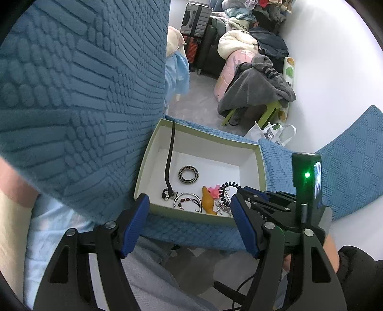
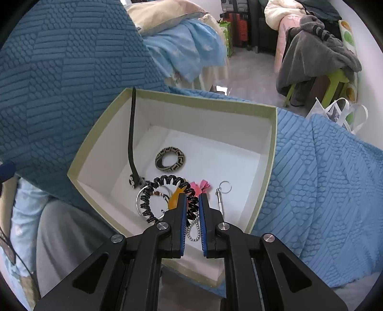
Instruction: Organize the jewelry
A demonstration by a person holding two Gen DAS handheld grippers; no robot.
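An open green-rimmed white box (image 1: 203,137) (image 2: 201,101) rests on a blue textured blanket. In it lie a black-and-tan patterned ring (image 1: 188,175) (image 2: 170,159), a black strap (image 1: 170,153) (image 2: 131,134), a silver beaded bangle (image 1: 188,202), an orange piece (image 1: 207,201), a pink piece (image 2: 202,184) and a small key ring (image 2: 224,186). My right gripper (image 2: 192,205) is shut on a black coiled hair tie (image 2: 165,193) and holds it over the box's near side. My left gripper (image 1: 190,222) is open and empty in front of the box's near rim.
The blue blanket (image 2: 323,186) covers the surface around the box. Beyond are a green stool under grey clothing (image 1: 253,88), a white bag (image 1: 270,131), piled bedding (image 1: 237,43) and a suitcase (image 1: 195,20). The right gripper's body (image 1: 287,205) is at the box's right.
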